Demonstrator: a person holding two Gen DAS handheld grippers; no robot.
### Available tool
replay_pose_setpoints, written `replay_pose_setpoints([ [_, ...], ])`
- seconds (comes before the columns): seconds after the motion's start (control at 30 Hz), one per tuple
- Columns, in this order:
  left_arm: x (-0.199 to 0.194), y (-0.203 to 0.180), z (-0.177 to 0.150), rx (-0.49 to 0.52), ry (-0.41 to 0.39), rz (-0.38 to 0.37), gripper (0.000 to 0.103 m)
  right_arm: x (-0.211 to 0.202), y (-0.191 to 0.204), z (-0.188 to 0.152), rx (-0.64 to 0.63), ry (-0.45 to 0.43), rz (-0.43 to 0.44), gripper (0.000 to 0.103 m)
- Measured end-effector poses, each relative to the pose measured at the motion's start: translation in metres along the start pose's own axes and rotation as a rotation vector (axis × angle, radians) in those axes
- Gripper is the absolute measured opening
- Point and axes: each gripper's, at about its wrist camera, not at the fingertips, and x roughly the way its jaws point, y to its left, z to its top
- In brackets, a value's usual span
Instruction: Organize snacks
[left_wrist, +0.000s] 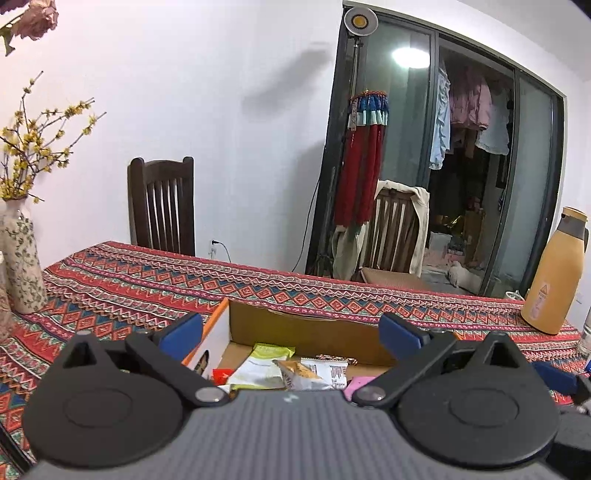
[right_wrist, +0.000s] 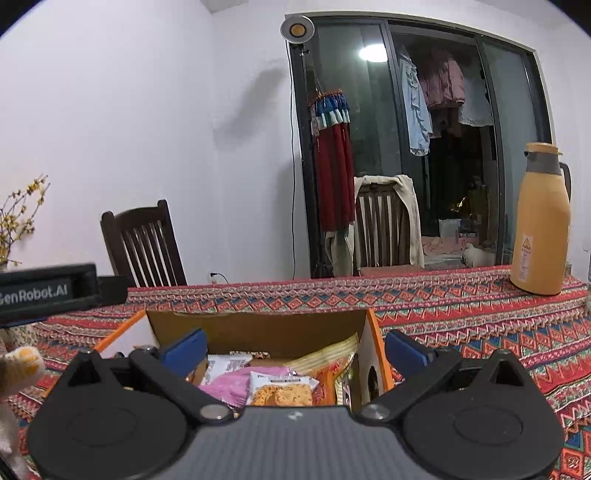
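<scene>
An open cardboard box (left_wrist: 303, 325) (right_wrist: 258, 328) with orange edges stands on the patterned tablecloth. Several snack packets lie inside: a green and white packet (left_wrist: 258, 365), a pink packet (right_wrist: 229, 386), a white cracker packet (right_wrist: 280, 391) and an orange-yellow bag (right_wrist: 328, 363). My left gripper (left_wrist: 291, 334) hovers over the box's near side, open, blue pads wide apart and nothing between them. My right gripper (right_wrist: 295, 349) hangs open above the box's right half, its right pad outside the right wall, nothing held. The other gripper's body (right_wrist: 48, 291) shows at the left edge.
An orange thermos jug (left_wrist: 554, 273) (right_wrist: 543, 221) stands at the table's far right. A floral vase (left_wrist: 20, 262) with yellow twigs stands at the left. Two wooden chairs (left_wrist: 162, 206) (right_wrist: 384, 225) sit behind the table, before a wall and glass doors.
</scene>
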Motion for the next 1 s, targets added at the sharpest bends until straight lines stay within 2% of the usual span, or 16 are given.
replay_pose_setpoints([
  [0.2,-0.028,0.009,0.004,0.002,-0.017,0.002,0.103,-0.023,0.004,0.005,-0.009,-0.017,0.003,0.103],
  [0.53,-0.092,0.039,-0.006,-0.038,-0.024,-0.005,0.103,-0.089,0.011,-0.013,-0.017,-0.021,0.018,0.103],
  [1.0,-0.176,0.073,-0.064,-0.008,0.057,-0.097,0.103,-0.187,0.022,-0.067,-0.002,0.016,0.064,0.103],
])
